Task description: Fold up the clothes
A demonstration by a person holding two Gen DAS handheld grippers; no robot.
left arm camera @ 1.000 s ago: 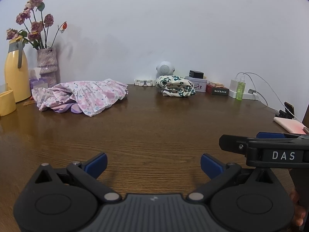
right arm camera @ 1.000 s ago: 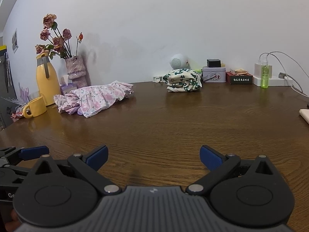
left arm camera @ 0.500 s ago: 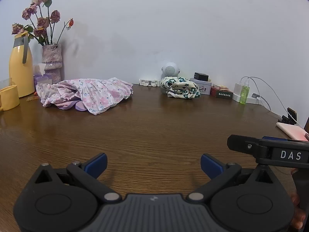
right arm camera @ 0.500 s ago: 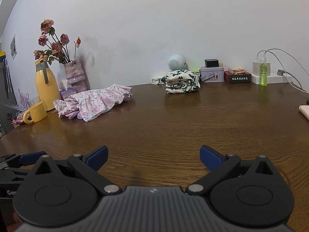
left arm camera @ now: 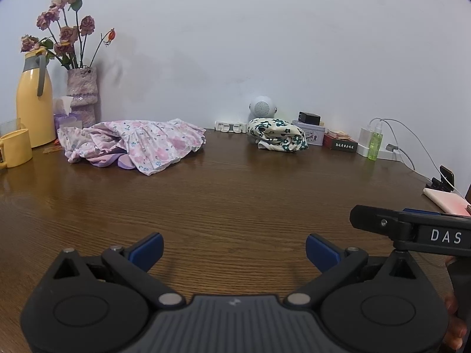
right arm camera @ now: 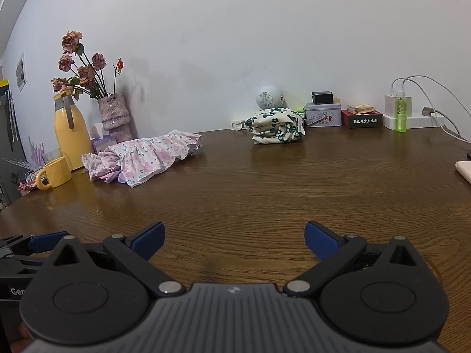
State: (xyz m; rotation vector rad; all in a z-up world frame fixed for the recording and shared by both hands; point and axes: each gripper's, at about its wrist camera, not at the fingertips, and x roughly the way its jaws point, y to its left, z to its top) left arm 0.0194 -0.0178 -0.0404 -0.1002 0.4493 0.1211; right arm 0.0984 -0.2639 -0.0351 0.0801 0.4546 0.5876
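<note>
A crumpled pink floral dress lies at the far left of the brown wooden table; it also shows in the right wrist view. A folded white garment with dark green flowers sits at the back centre, also in the right wrist view. My left gripper is open and empty, low over the near table. My right gripper is open and empty beside it; its side shows in the left wrist view. Both are well short of the clothes.
At the back left stand a yellow jug, a yellow mug, a vase of dried roses and a tissue box. Along the wall are a round speaker, a tin, a dark box, a green bottle, a charger with cables. A pink pad lies at the right edge.
Both grippers have shifted slightly, so the view now sits a little lower and turned left; the jaws stay open and the clothes have not moved.
</note>
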